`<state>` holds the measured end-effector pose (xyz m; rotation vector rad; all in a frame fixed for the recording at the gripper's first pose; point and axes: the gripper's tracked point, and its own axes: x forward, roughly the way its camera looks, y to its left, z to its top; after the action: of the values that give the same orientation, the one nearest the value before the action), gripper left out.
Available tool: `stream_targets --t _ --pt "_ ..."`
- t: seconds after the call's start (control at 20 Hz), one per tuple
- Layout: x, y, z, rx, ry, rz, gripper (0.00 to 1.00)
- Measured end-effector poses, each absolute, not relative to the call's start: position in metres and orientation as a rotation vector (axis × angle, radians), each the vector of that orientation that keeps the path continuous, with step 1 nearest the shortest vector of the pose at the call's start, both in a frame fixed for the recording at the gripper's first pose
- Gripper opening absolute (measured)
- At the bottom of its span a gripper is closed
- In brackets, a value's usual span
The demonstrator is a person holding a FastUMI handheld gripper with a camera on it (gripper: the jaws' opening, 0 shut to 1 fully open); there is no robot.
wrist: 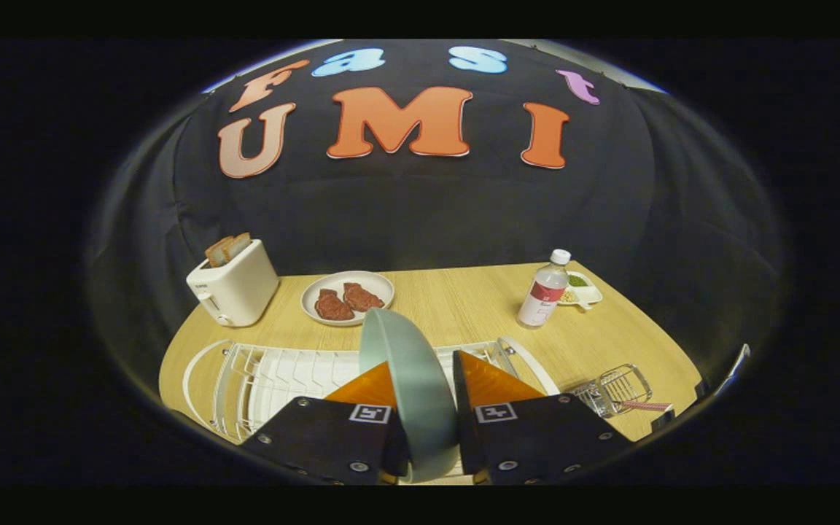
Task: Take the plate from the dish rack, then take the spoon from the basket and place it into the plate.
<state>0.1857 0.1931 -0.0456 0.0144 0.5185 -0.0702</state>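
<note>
A pale green plate (409,379) stands on edge between my two fingers, and my gripper (424,379) is shut on its rim. The plate rises over the white dish rack (274,383), which lies just beyond and to the left of the fingers on the wooden table (464,299). Whether the plate still rests in the rack's slots is hidden by the fingers. To the right of the fingers sits a small wire basket (613,390) with a spoon's striped handle (646,405) sticking out toward the table's right edge.
Beyond the rack stands a white toaster (234,292) with bread slices, and a white plate with two pieces of meat (347,297). A capped bottle (544,297) and a small dish of seasoning (582,290) sit at the far right.
</note>
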Motion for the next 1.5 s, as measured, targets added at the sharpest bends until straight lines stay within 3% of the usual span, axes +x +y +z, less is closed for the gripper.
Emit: stream_targets --t 0.7,0.85,1.2,1.5 --pt "0.099 0.14 -0.019 0.176 0.495 0.029 0.26" --pt "0.062 0.133 -0.037 0.281 0.53 0.077 0.21" --pt "-0.013 0.102 -0.104 0.476 0.58 0.102 0.21" --pt "-0.035 0.1 -0.16 0.66 0.596 0.093 0.21"
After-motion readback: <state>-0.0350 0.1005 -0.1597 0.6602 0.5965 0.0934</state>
